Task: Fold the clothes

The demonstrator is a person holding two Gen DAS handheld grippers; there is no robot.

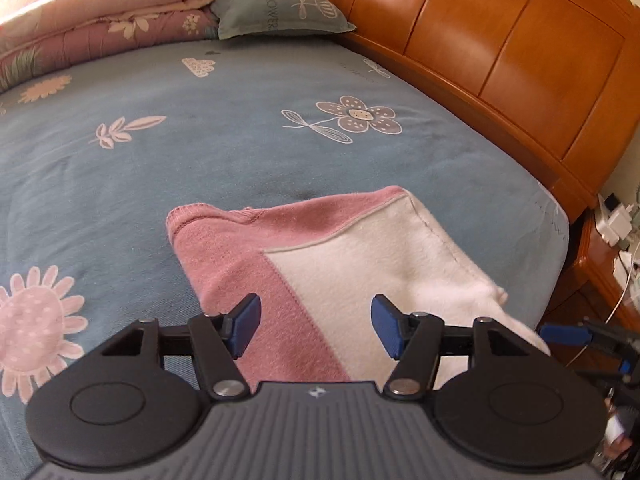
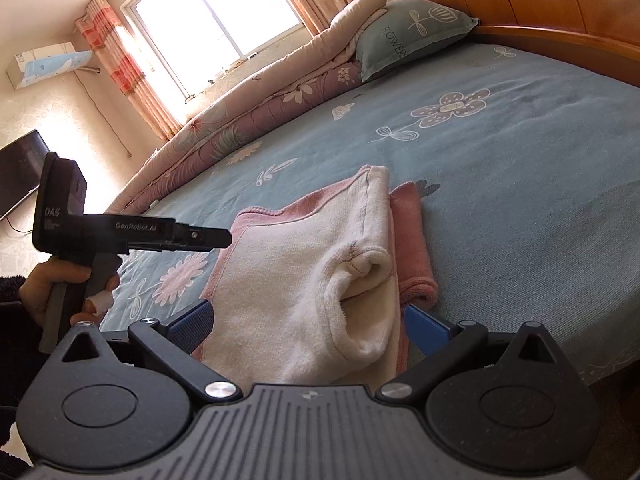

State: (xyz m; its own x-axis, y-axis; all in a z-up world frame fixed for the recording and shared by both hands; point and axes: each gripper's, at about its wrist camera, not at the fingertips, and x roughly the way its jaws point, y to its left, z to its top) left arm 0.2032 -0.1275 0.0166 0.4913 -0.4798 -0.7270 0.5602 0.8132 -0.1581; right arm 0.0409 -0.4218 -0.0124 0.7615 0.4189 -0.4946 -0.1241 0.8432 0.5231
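Observation:
A pink garment with a white fleecy lining lies folded on the blue flowered bedsheet, near the bed's front corner. My left gripper hovers open just above the garment's near edge, nothing between its blue pads. In the right wrist view the same garment shows a white rolled cuff and a pink sleeve folded along its right side. My right gripper is open, its pads wide apart on either side of the garment's near end. The left gripper, held by a hand, points at the garment's left edge.
A wooden headboard runs along the right. A teal pillow and rolled quilt lie at the far side. A nightstand with chargers and cables stands beyond the bed corner. A window and a TV are on the left.

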